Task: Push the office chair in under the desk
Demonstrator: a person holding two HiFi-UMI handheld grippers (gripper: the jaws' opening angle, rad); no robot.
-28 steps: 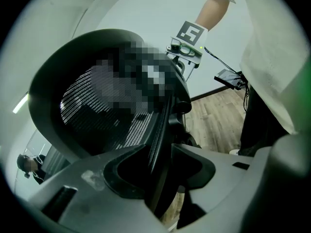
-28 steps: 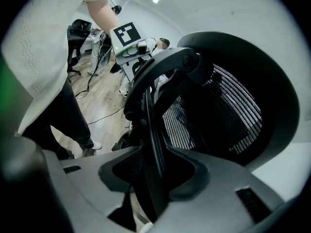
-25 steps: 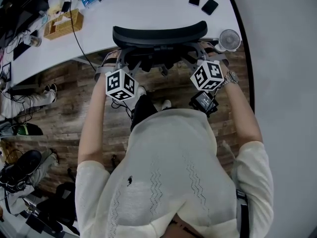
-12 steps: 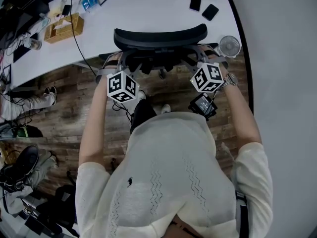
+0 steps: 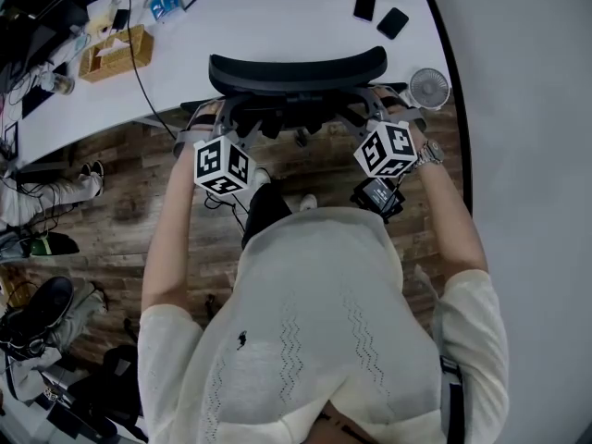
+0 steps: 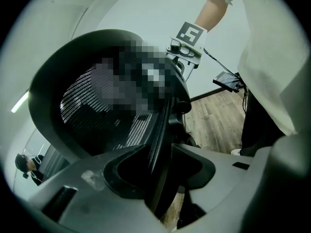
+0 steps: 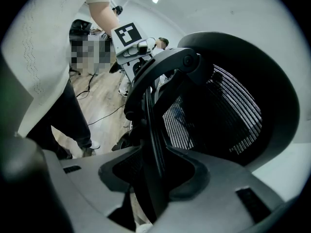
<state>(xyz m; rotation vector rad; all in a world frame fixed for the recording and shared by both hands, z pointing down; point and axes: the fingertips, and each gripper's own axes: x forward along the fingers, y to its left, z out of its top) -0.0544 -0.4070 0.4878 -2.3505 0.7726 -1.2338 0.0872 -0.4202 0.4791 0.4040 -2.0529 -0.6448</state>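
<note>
Both arms are extended forward, elbows slightly bent, forearms roughly parallel. Left gripper (image 6: 163, 166) is closed tight on the left edge of the office chair (image 5: 296, 67) backrest frame. Right gripper (image 7: 155, 171) is clamped likewise on the right edge. Backrest is seen right at the white worktop (image 5: 277, 17) edge; seat is hidden.

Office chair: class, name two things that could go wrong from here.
1. The left gripper and right gripper each pinch only the thin edge of the chair back; either might slip.
2. The small fan sits close to the right gripper, by the edge of the desk, and could get knocked.
</note>
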